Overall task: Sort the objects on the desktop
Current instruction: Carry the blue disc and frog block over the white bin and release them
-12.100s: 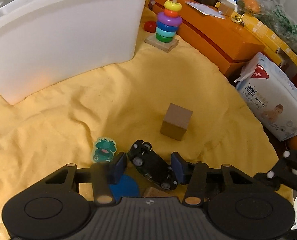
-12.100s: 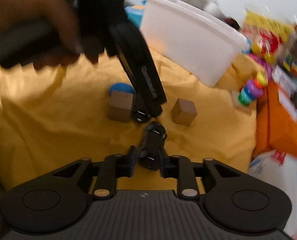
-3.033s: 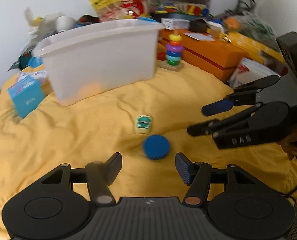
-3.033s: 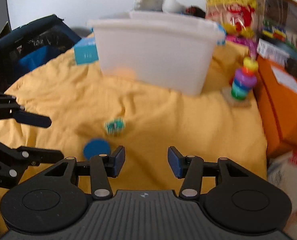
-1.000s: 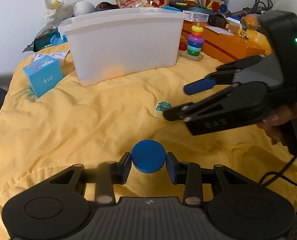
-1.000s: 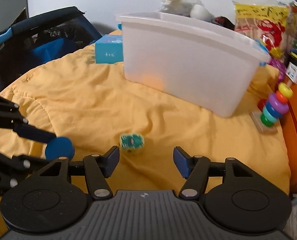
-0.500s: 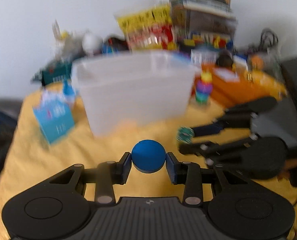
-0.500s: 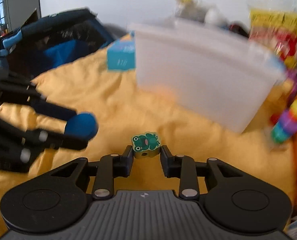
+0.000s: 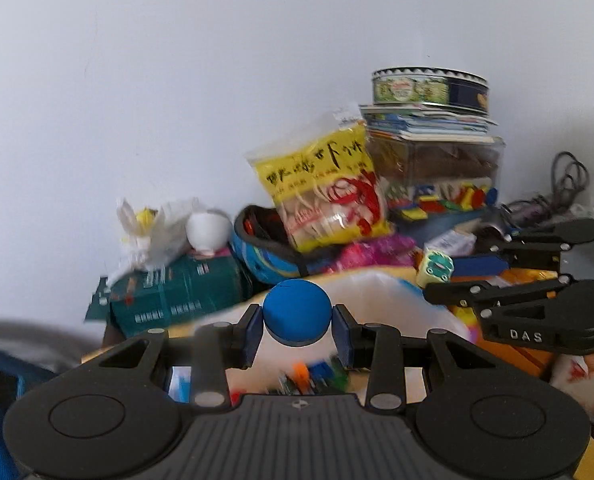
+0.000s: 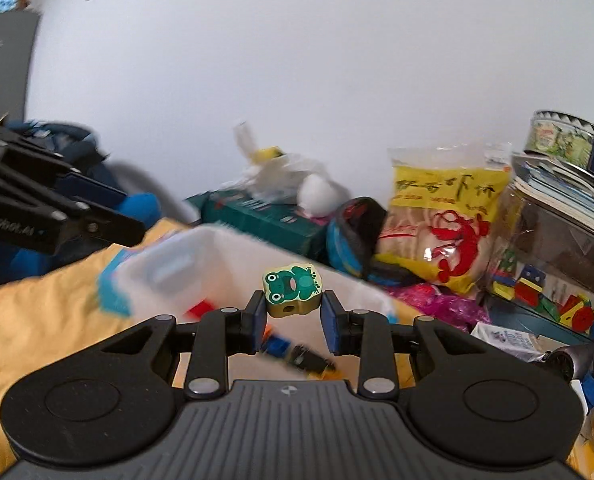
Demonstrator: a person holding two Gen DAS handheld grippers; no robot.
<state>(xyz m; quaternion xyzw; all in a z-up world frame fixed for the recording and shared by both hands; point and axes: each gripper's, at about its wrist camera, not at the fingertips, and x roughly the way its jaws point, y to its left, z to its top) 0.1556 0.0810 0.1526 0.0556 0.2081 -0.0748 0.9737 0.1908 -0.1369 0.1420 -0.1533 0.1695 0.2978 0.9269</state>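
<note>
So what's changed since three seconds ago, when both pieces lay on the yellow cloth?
Both were picked up: the left gripper closed on the blue disc, the right gripper on the frog block. Both now hang above the white bin. The bin and the clutter behind it stayed put.

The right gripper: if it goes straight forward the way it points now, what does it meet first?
Probably the white bin. The right gripper, shut on the frog block, points slightly downward over the bin's open top, so its inside or far rim comes first. Depth is hard to judge here.
</note>
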